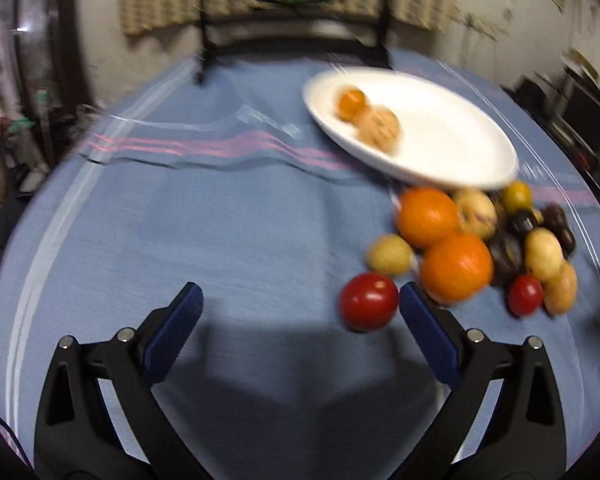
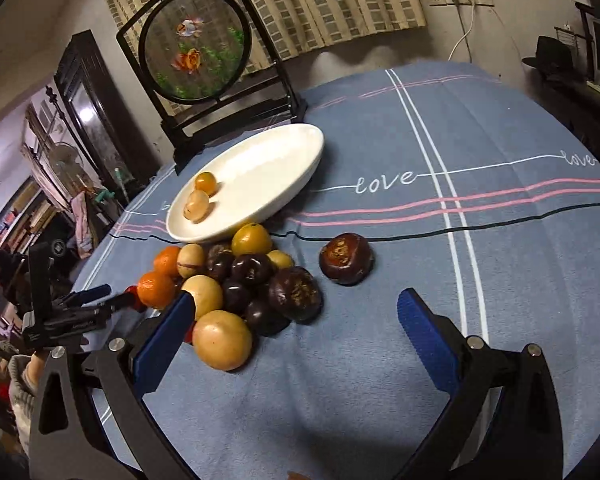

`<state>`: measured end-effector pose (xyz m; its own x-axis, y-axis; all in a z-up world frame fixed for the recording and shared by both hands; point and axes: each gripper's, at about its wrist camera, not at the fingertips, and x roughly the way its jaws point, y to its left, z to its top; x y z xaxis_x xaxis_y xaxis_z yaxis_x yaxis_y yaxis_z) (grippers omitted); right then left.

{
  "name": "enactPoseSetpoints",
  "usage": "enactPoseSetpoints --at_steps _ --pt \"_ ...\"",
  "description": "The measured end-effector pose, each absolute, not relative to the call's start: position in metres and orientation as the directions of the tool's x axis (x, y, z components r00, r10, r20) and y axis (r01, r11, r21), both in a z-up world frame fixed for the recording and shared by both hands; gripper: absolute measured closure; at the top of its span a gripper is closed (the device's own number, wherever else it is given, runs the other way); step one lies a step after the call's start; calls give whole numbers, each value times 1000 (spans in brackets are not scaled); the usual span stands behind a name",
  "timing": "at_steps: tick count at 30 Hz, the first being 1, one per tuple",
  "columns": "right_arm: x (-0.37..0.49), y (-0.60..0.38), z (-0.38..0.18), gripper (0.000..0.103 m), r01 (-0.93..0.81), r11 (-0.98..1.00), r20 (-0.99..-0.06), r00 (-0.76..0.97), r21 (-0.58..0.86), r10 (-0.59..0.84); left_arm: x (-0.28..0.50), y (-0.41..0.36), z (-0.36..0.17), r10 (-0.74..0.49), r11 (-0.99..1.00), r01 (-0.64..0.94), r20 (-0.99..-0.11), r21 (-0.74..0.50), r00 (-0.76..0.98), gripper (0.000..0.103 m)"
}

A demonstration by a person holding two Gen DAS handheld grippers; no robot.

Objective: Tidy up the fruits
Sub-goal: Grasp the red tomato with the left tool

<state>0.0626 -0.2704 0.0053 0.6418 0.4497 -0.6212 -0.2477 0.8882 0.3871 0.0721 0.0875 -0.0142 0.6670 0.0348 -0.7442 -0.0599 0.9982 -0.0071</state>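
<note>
Fruit pile (image 2: 236, 280) on counter (image 2: 420, 240), white plate (image 2: 260, 184) at its twelve o'clock, left claw (image 1: 300, 304) agape beside red tomato (image 1: 369, 301), right claw (image 2: 296, 312) agape, empty.

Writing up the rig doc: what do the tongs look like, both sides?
Left tongs and right tongs match: black triangular plastic arms with cut-out slots, silver pivot pins, and ribbed blue pads on the fingers. The hand wears a grey knit sleeve.
</note>
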Motion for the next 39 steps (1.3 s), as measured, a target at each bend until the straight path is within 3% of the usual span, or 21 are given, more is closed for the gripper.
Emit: enactPoseSetpoints --at_steps 6,10,11,15,26,29,31,35,39 --pt "60 -269 8 1 -233 904 -621 664 359 418 68 53 -8 20 992 76 -707 104 707 8" --pt "61 -269 8 1 -240 899 -617 661 365 427 77 55 -15 -39 991 122 -743 58 669 42" --pt "61 -269 7 1 -242 898 -617 659 366 429 80 57 -17 -49 992 121 -752 40 657 45" --pt "61 -267 7 1 -256 894 -618 652 367 440 83 60 -21 -54 993 114 -758 27 650 45" --pt "65 -263 4 1 -257 909 -647 639 329 415 83 61 -21 -124 987 157 -754 -28 645 72" --pt "66 -266 1 2 -235 922 -661 644 308 385 82 65 -21 -144 987 153 -755 -59 640 72" --pt "69 -267 -4 18 -215 936 -681 642 280 352 83 68 -22 -153 986 150 -756 -73 636 72" --pt "76 -266 -14 35 -207 940 -715 611 270 340 83 65 -23 -149 986 152 -761 -67 631 72" --pt "83 -263 -14 38 -213 954 -718 628 212 299 86 61 -27 -129 988 149 -780 -47 613 72"
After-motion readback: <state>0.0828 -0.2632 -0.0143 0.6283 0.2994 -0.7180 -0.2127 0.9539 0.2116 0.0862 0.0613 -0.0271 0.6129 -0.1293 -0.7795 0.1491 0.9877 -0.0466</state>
